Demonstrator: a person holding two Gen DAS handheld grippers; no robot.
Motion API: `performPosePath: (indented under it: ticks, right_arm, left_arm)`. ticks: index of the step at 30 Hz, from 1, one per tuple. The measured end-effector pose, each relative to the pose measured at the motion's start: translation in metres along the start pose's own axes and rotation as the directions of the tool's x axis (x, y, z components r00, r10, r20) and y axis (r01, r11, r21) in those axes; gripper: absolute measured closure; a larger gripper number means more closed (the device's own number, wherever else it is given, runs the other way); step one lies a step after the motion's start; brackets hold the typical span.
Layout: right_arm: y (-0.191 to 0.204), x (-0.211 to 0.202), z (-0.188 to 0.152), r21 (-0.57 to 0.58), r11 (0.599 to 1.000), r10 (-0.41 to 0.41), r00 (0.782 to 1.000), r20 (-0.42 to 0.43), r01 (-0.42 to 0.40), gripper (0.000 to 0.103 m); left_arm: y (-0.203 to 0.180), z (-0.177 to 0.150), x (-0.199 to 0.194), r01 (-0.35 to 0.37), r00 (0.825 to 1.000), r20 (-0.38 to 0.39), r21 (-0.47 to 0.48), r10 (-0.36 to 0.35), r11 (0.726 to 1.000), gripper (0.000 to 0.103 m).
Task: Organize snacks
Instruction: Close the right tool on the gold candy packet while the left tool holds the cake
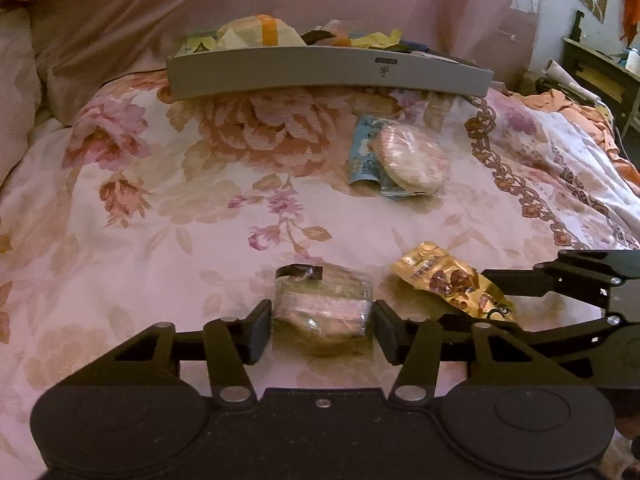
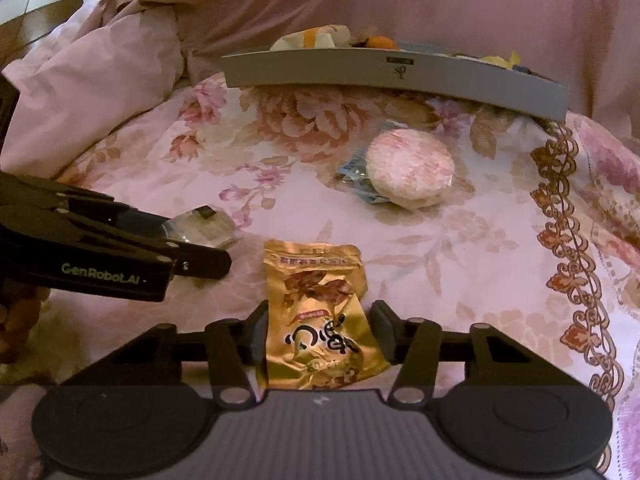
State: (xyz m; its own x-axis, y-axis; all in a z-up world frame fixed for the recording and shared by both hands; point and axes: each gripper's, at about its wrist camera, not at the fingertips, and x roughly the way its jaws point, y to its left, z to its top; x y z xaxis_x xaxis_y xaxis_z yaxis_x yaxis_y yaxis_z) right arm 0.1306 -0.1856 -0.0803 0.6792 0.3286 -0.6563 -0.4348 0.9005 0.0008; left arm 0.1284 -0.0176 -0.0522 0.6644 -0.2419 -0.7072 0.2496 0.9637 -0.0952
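Grippers work in parallel: left gripper (image 1: 322,322) clamps the clear-wrapped round cake (image 1: 322,312), right gripper (image 2: 320,334) pinches the crinkled gold foil packet (image 2: 320,320), both presumably bound for the grey tray (image 1: 328,74).

A floral bedspread (image 1: 160,200) covers the bed, with a brown ornamental border (image 2: 568,240) along its right side. Pink cloth (image 1: 360,0) hangs behind. A dark shelf unit (image 1: 600,76) stands far right.
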Motion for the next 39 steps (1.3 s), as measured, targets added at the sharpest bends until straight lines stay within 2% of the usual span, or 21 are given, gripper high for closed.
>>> performPosePath:
  ticks: [8, 15, 23, 31, 39]
  right_arm:
    - [0.016, -0.004, 0.000, -0.101, 0.993, -0.061, 0.998, 0.023, 0.063, 0.052]
    - [0.017, -0.005, -0.001, -0.103, 0.992, -0.071, 0.997, 0.031, 0.074, 0.052]
    - [0.020, -0.007, -0.001, -0.153, 0.979, -0.123, 0.990, 0.067, 0.132, 0.052]
    - [0.029, -0.009, -0.003, -0.240, 0.945, -0.199, 0.973, 0.118, 0.222, 0.052]
    - [0.033, -0.014, -0.001, -0.285, 0.911, -0.251, 0.949, 0.191, 0.298, 0.052]
  left_arm:
    - [-0.007, -0.001, -0.003, -0.002, 1.000, 0.007, 0.018, 0.002, 1.000, 0.050]
    - [-0.008, 0.000, -0.005, -0.004, 1.000, 0.016, 0.016, 0.003, 1.000, 0.050]
    - [-0.007, 0.003, -0.010, -0.003, 0.999, 0.051, 0.001, 0.003, 1.000, 0.050]
    - [-0.007, 0.003, -0.012, -0.003, 0.998, 0.060, -0.009, 0.003, 1.000, 0.050]
    - [-0.010, 0.011, -0.021, 0.035, 0.994, 0.104, -0.012, -0.034, 0.999, 0.050]
